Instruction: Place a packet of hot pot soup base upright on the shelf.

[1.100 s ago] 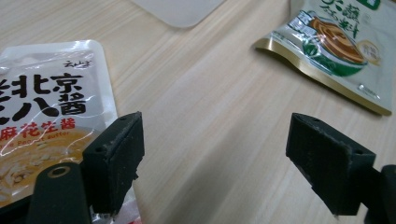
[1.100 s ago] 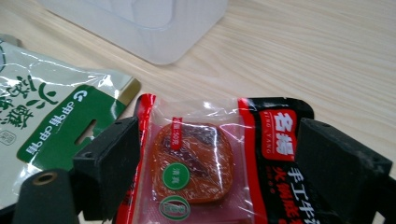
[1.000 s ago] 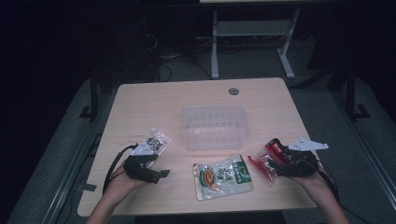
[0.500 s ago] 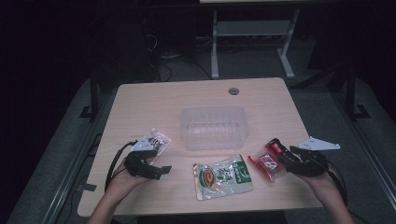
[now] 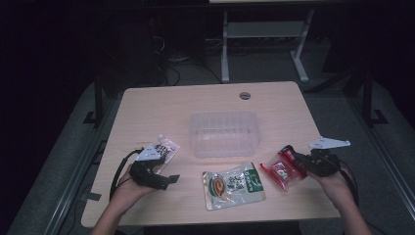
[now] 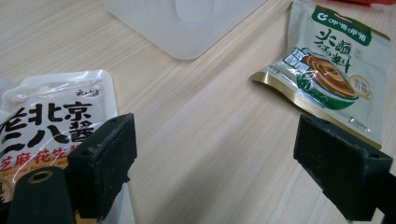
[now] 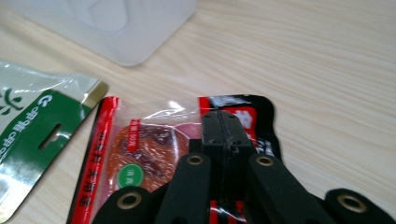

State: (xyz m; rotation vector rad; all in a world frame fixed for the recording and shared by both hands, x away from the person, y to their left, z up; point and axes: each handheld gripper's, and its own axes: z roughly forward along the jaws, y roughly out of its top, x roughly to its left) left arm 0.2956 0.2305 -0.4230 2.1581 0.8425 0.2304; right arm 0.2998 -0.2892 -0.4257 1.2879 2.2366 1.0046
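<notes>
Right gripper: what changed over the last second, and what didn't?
The right gripper has just closed its fingers on the red snack packet, pinching its edge; a second ago they stood open beside it. The left gripper stayed open by the white peanut packet. The green packet and the clear plastic container kept their places.

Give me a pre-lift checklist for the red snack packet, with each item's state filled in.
1. Right gripper shut on the red-and-black plastic snack packet; its jaws have just been closing: ok.
2. Packet lifted off the pale wooden table: cannot tell.
3. Clear rectangular plastic tub open on top: ok.
4. Green-and-white foil sachet apart from the packet: ok.
5. Left gripper open, holding nothing: ok.
</notes>
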